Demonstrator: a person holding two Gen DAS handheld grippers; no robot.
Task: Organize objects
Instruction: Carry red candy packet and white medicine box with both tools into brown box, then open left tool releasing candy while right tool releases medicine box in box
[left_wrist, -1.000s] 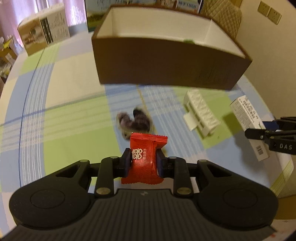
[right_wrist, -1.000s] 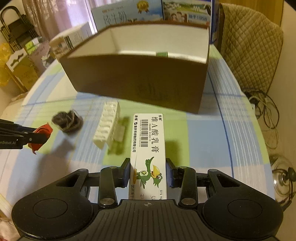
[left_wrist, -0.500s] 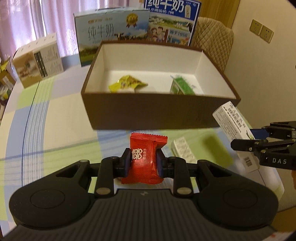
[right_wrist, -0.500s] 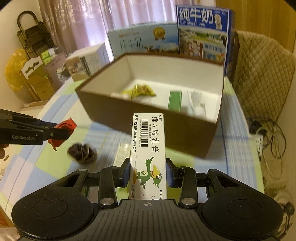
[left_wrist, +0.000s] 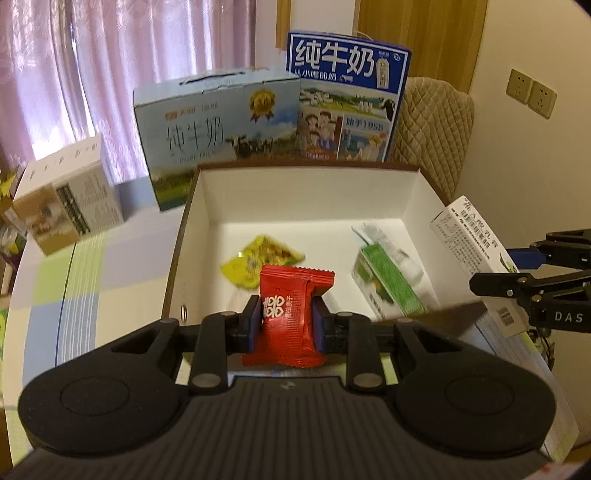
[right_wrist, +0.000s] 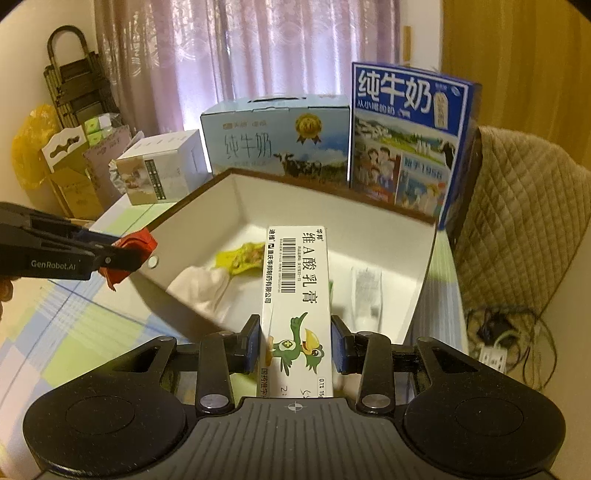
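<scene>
My left gripper (left_wrist: 287, 319) is shut on a red candy packet (left_wrist: 290, 315), held over the near wall of the brown box (left_wrist: 306, 195). My right gripper (right_wrist: 295, 343) is shut on a long white carton with a green bird (right_wrist: 297, 295), its far end reaching over the box's white inside (right_wrist: 391, 236). In the box lie a yellow packet (left_wrist: 258, 264), a green-and-white small carton (left_wrist: 388, 280) and a pale cloth (right_wrist: 201, 288). The right gripper (left_wrist: 524, 273) with its carton (left_wrist: 469, 236) shows at the box's right side. The left gripper (right_wrist: 92, 254) with the candy (right_wrist: 129, 251) shows at its left wall.
Two milk cartons stand behind the box, a light blue one (left_wrist: 218, 133) and a dark blue one (left_wrist: 347, 96). A white box (left_wrist: 62, 206) sits at the left on the checked tablecloth (left_wrist: 85, 273). A quilted chair back (right_wrist: 517, 221) is at the right.
Both grippers have risen and moved toward the brown box with their loads. The box's inside has come into view below them; the items on the table have dropped out of sight.
</scene>
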